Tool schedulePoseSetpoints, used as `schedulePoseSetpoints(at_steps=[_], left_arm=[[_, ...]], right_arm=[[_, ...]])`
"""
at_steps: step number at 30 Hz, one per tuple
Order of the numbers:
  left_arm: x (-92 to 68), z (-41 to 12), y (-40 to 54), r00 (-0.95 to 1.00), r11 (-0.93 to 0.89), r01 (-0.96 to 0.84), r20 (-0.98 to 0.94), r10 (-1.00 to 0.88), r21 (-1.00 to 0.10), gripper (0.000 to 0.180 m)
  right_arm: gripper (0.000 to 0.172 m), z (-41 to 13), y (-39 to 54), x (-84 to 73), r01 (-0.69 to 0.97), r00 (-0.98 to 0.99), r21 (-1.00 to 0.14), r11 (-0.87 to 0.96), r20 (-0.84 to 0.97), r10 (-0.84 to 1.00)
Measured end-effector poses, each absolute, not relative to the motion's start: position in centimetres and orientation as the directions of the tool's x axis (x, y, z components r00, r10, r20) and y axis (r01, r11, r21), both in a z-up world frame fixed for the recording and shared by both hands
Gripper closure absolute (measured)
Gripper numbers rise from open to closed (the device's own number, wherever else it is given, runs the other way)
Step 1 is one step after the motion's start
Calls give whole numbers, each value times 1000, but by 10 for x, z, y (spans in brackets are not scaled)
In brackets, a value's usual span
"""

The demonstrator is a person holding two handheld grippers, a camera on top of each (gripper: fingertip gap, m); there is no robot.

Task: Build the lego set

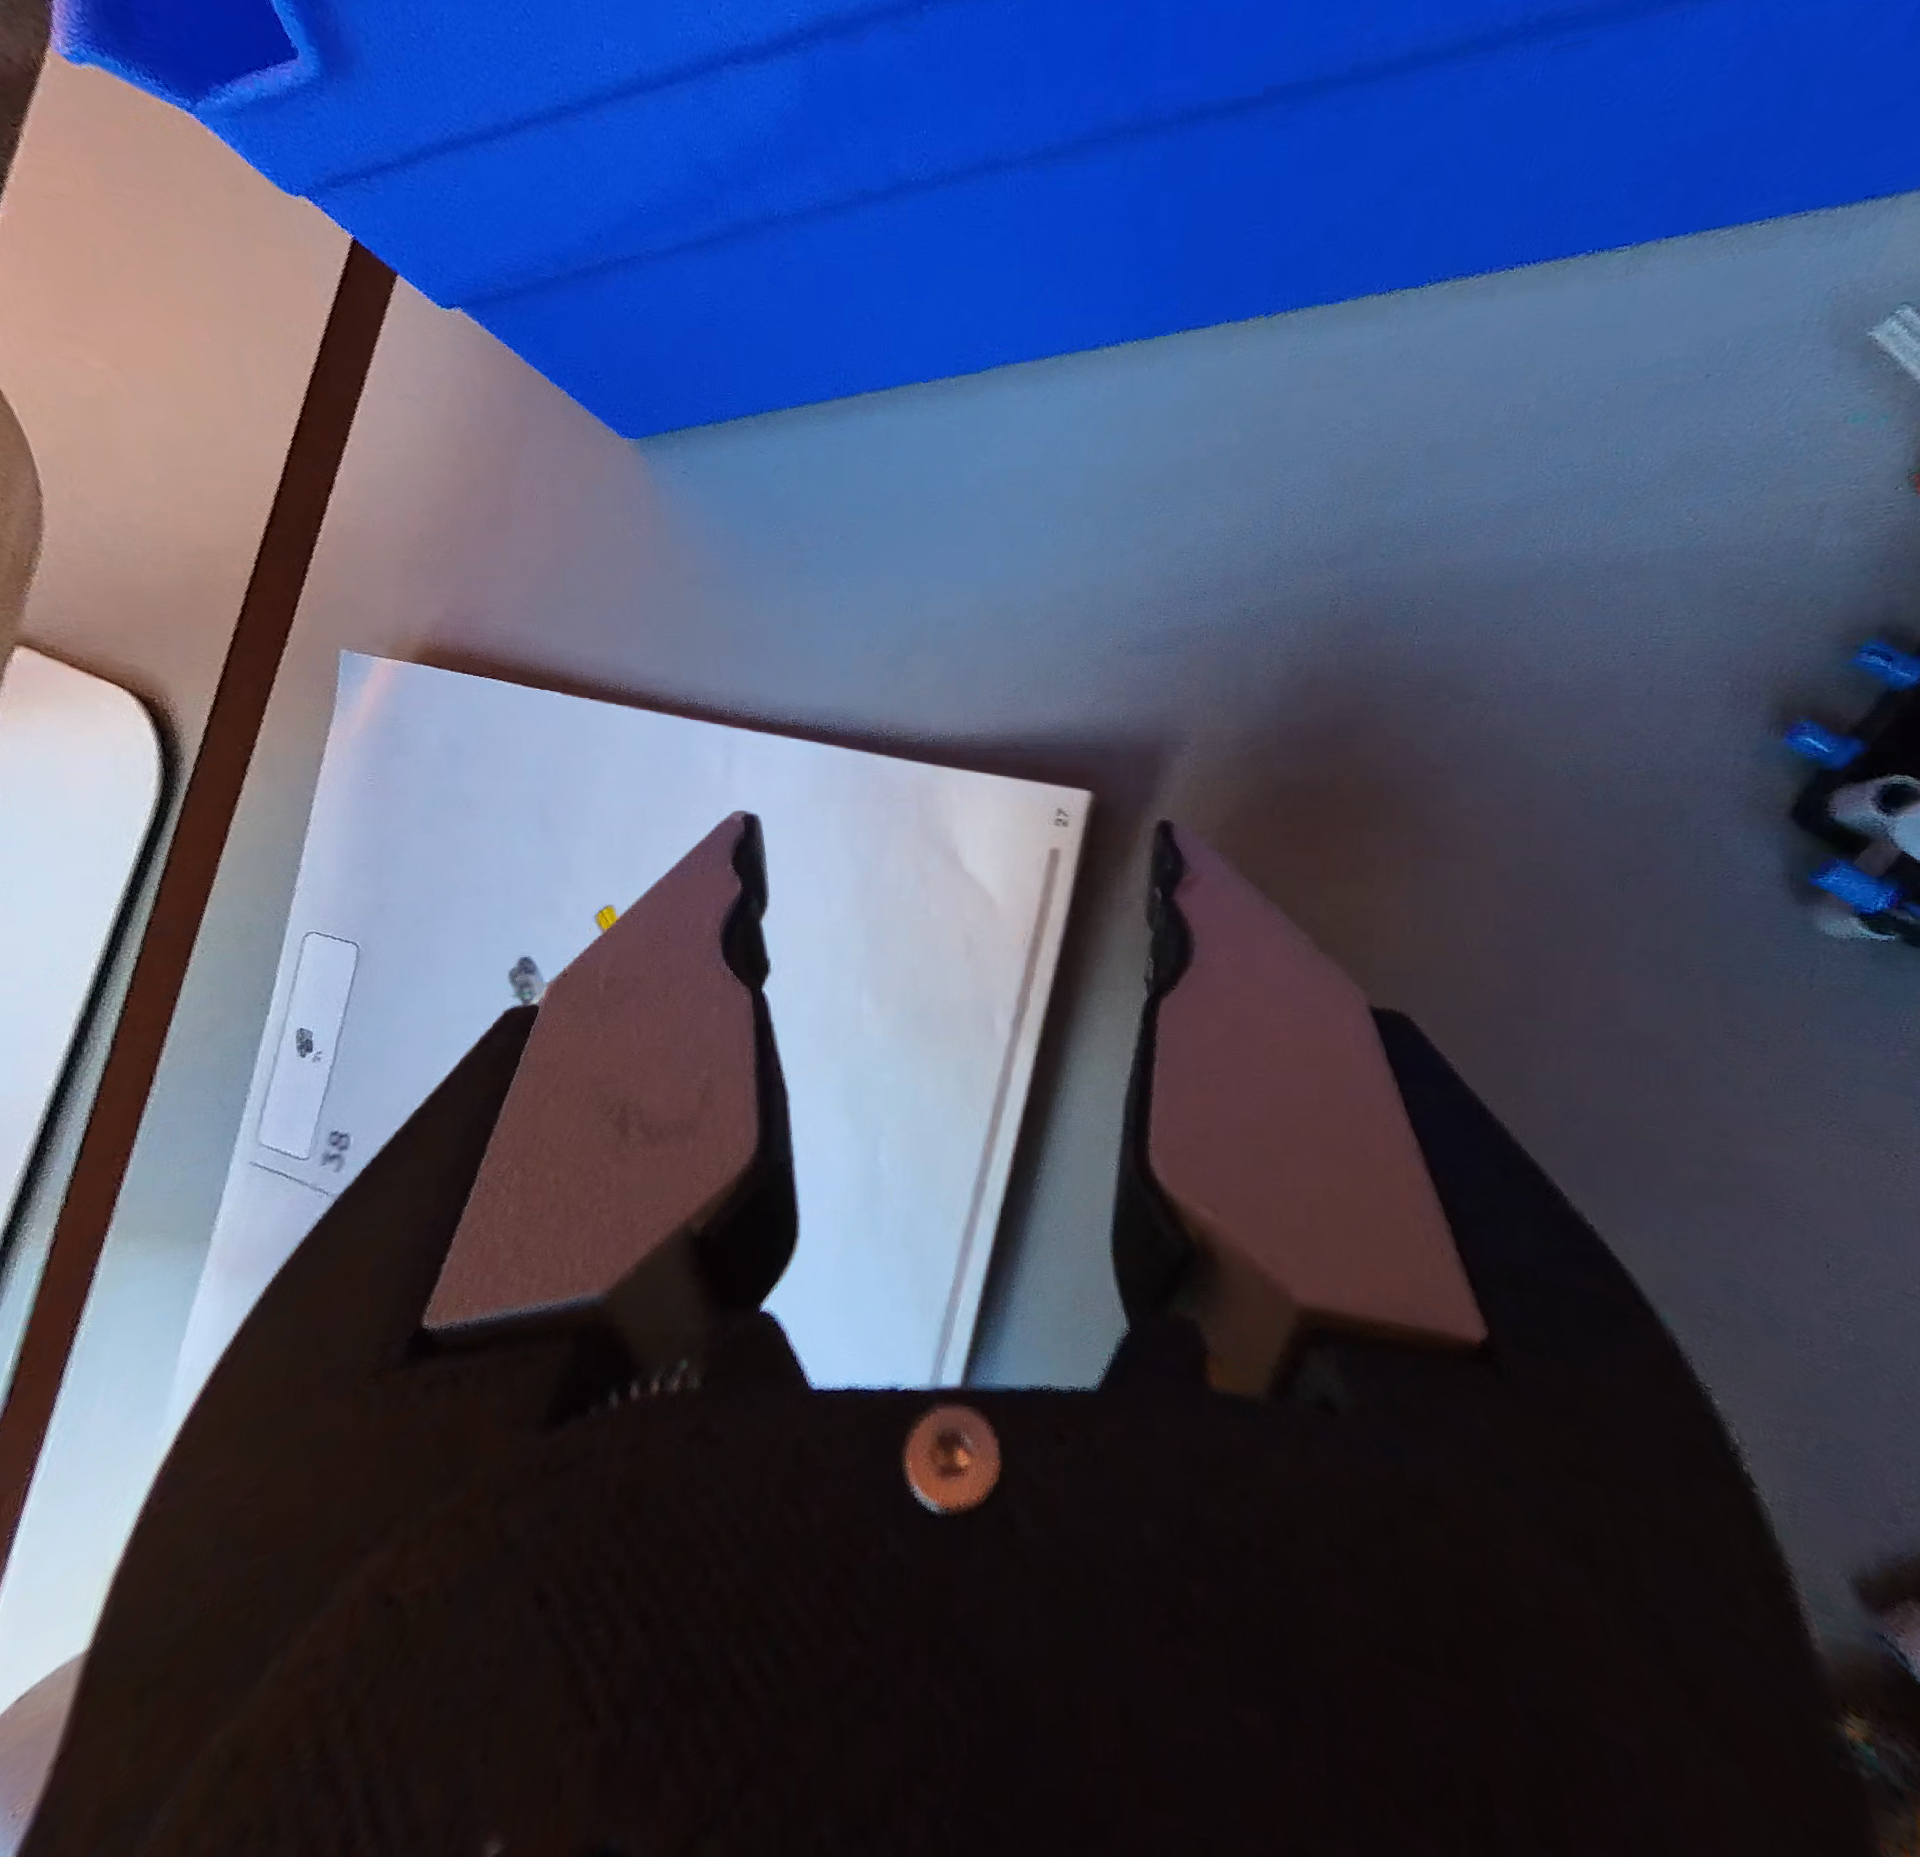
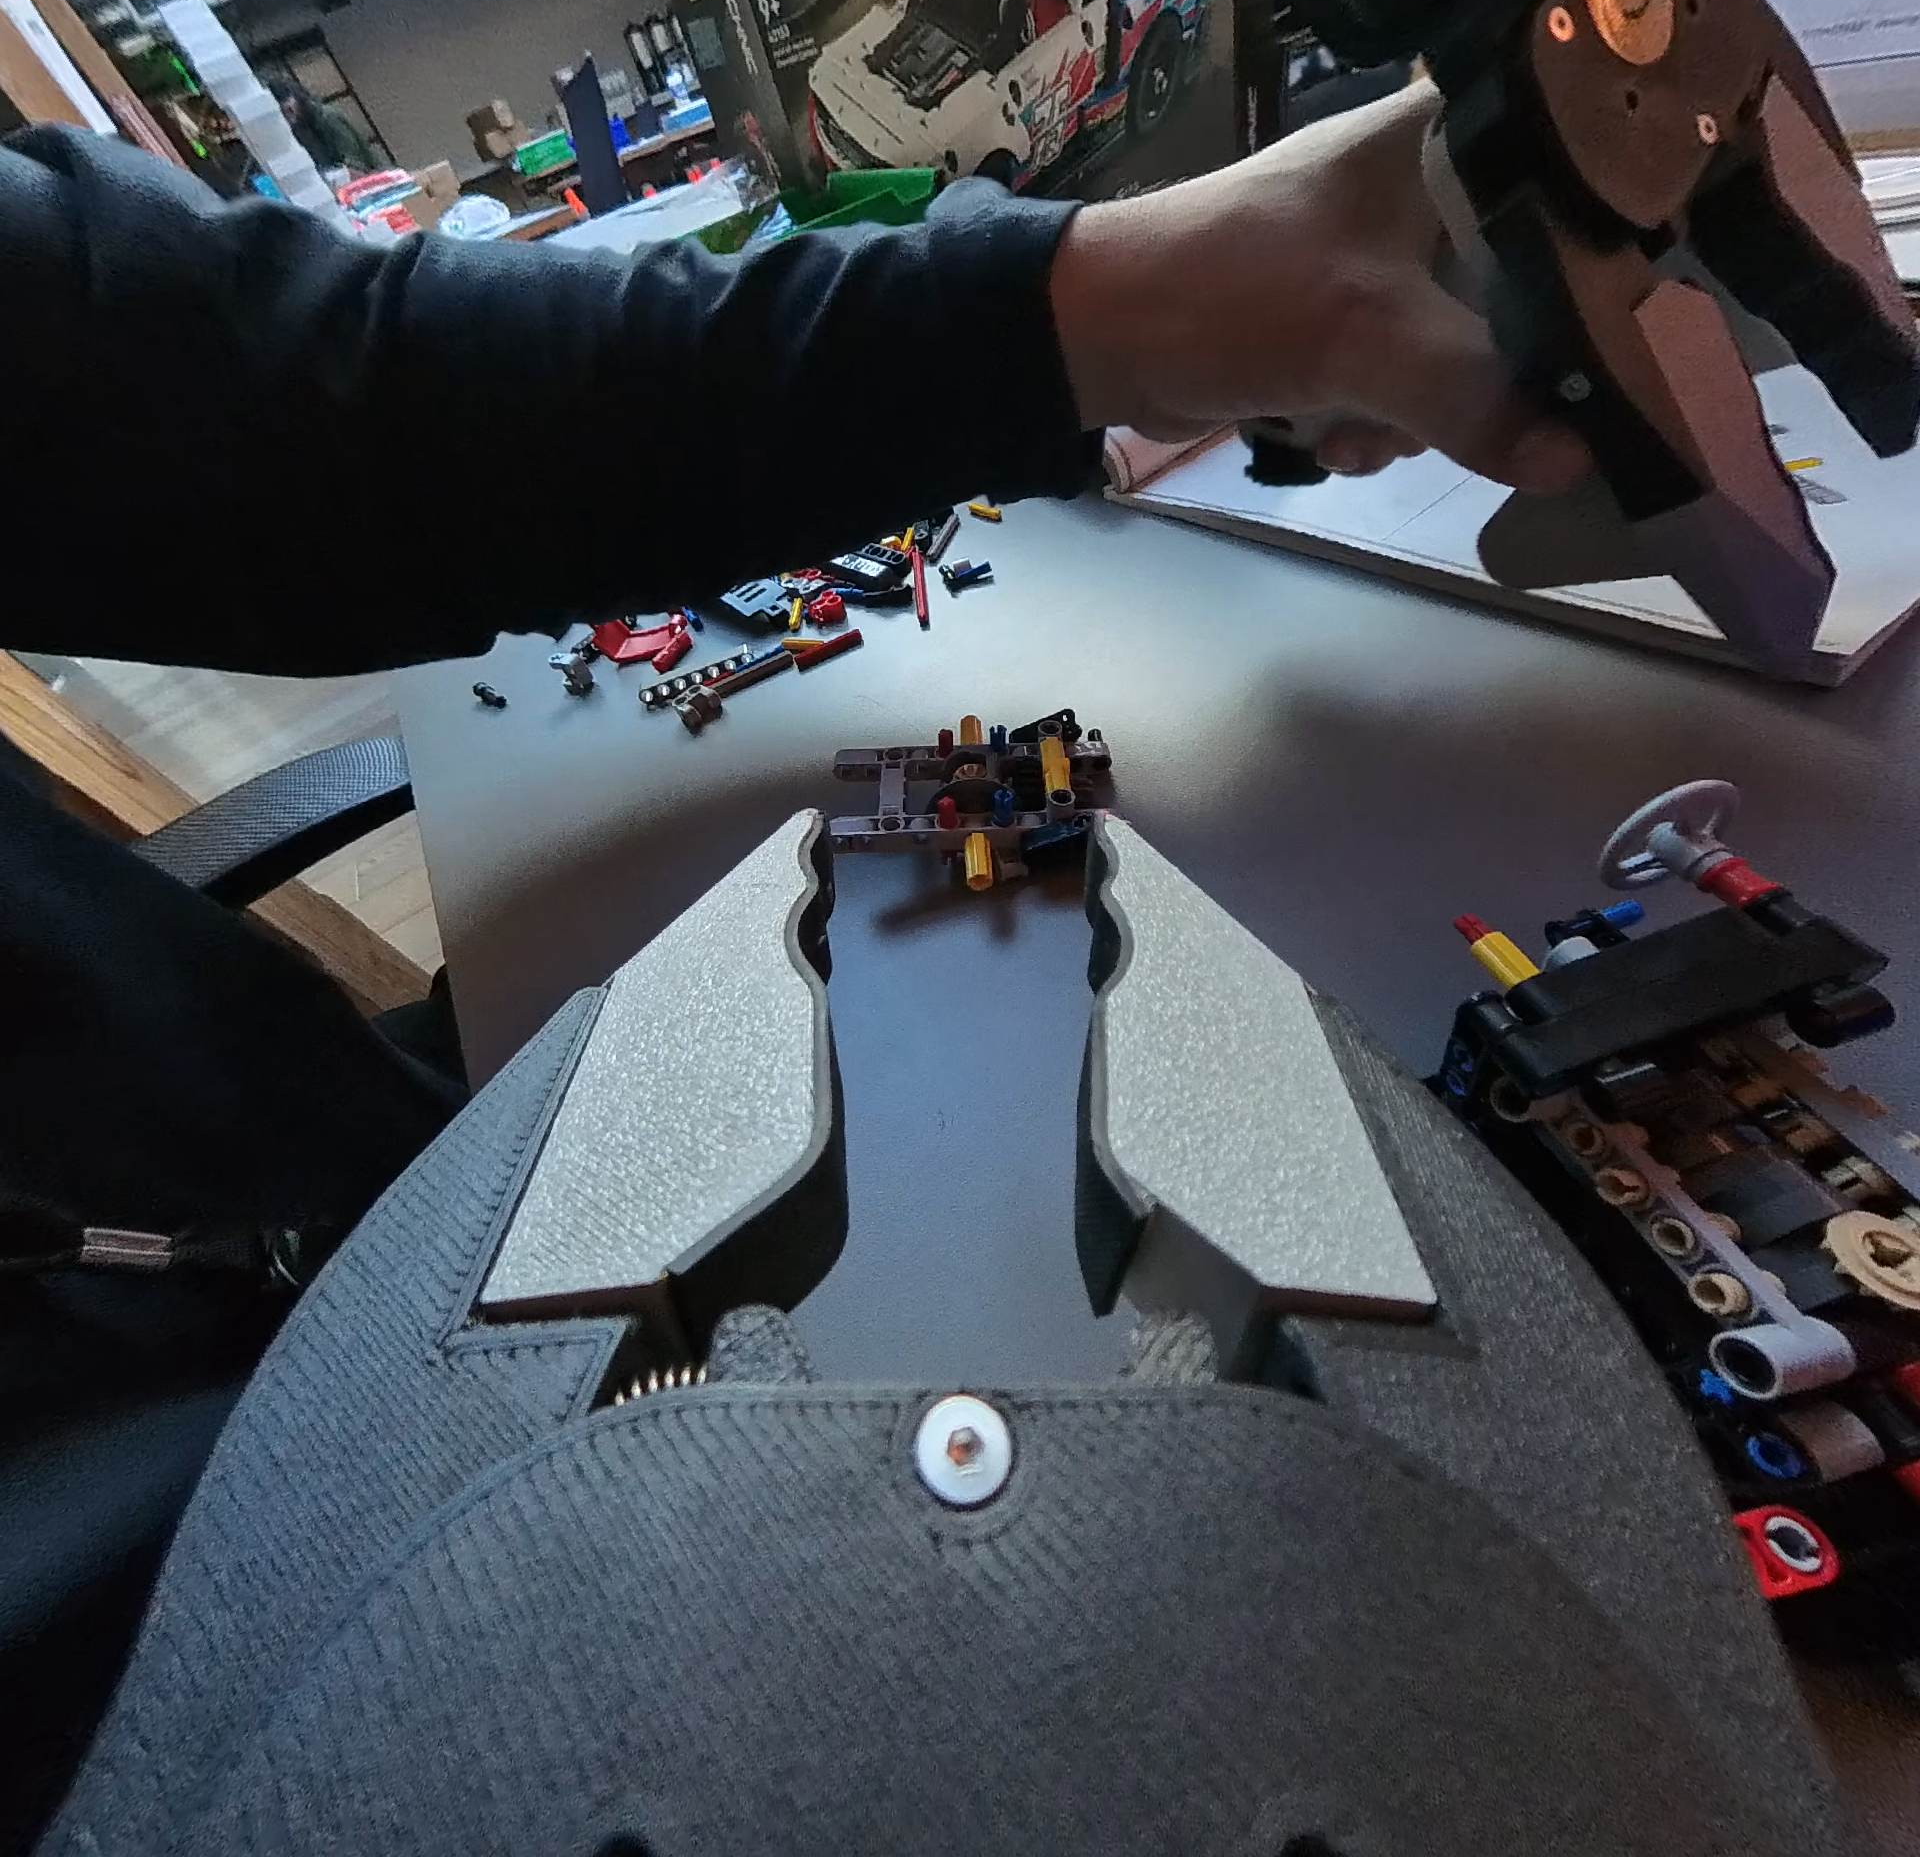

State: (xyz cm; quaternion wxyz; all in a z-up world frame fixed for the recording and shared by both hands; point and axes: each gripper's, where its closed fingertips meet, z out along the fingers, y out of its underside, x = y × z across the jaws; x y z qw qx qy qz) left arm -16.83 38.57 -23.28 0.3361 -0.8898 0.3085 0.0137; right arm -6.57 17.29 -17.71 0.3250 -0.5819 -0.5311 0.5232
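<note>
Left gripper (image 1: 956,831) spread bare above an open booklet (image 1: 883,976), blue bin (image 1: 1039,197) beyond cut off; right gripper (image 2: 958,831) spread, fingertips flanking a small brick frame (image 2: 966,799), contact unclear.

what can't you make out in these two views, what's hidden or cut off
- Blue bin, left wrist view: its inside is hidden, and the top edge cuts it off.
- Open booklet, left wrist view: the left gripper covers its lower half; print blurred.
- Large brick assembly, right wrist view: cut off by the right edge.
- Loose bricks: partly behind the sleeve.
</note>
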Motion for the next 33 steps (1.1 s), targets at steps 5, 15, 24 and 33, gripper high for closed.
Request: schedulePoseSetpoints(at_steps=[5,15,24,33], left_arm=[[-182,-242,392,810,-612,-570,-253,-529,-547,108],[-186,-235,391,836,-635,-509,-159,-525,-581,109],[-185,-240,387,833,-644,-512,-145,-534,-569,108],[-189,-240,389,833,-655,-512,-135,-537,-555,106]], right_arm=[[126,-176,173,-65,270,-118,-934,-234,-273,955],[126,-176,173,-65,273,-119,-932,-237,-277,953],[127,-177,173,-65,277,-119,-930,-240,-281,952],[127,-176,173,-65,274,-121,-931,-241,-282,952]])
